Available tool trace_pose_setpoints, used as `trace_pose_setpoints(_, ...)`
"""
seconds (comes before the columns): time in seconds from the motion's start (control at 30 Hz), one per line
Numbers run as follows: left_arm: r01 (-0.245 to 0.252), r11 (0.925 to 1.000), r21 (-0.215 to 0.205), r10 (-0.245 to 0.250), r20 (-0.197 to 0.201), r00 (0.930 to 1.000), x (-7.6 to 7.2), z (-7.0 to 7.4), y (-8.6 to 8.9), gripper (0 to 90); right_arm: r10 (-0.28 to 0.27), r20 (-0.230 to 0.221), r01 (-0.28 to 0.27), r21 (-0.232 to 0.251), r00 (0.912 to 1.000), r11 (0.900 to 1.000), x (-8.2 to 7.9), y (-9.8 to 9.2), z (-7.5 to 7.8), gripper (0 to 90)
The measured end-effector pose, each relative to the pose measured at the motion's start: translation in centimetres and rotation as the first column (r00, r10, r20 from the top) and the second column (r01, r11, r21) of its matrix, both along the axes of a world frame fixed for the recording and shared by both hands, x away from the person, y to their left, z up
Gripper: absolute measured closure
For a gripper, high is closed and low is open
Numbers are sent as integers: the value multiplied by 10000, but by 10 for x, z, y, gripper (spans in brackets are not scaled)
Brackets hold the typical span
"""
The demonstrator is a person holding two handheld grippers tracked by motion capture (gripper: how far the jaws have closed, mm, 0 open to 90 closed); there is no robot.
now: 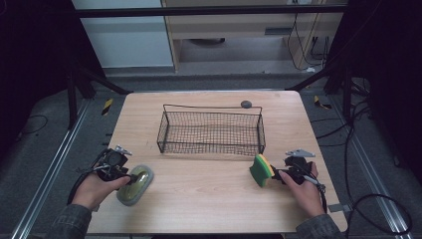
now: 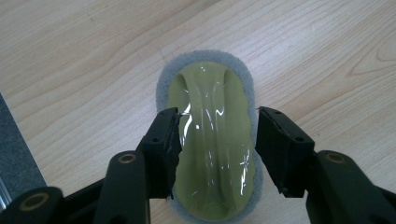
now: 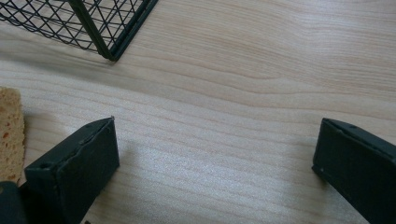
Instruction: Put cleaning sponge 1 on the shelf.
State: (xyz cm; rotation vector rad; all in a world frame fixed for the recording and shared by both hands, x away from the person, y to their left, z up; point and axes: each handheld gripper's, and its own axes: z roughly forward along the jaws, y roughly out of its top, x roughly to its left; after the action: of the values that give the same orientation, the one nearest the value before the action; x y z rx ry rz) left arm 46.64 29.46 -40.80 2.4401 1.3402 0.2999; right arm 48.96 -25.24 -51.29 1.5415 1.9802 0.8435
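Note:
A scrubber (image 2: 212, 140) with a glossy olive-green grip on a grey pad lies flat near the table's front left (image 1: 135, 185). My left gripper (image 2: 217, 149) (image 1: 133, 178) straddles its green body. The left pad reaches the body's edge and the right pad stands a sliver off its side. A green and yellow sponge (image 1: 259, 170) stands on edge at the front right. My right gripper (image 1: 274, 173) (image 3: 217, 158) is beside it, open wide over bare wood. The sponge's tan edge (image 3: 11, 133) lies just outside that gripper's left jaw.
A black wire basket (image 1: 211, 130) stands in the middle of the wooden table (image 1: 209, 204); its corner (image 3: 100, 32) is close ahead of the right gripper. A small dark round object (image 1: 246, 104) sits behind the basket near the far edge.

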Motion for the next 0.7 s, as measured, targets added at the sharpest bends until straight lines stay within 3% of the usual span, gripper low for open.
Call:
trace_pose_setpoints(0.13, 93, 9999, 106, -89, -361, 9993, 4, -2, 0, 529, -22, -9, 22, 33, 10000, 10000, 0, 0, 0, 5)
trace_pose_setpoints(0.23, 141, 9987, 496, -115, -520, 9986, 7, -4, -3, 535, -27, -16, 27, 43, 10000, 10000, 0, 0, 0, 5)
trace_pose_setpoints(0.7, 142, 9987, 499, -94, -943, 9955, 11, -17, -2, 592, -24, -15, 24, 63, 10000, 10000, 0, 1, 0, 5)
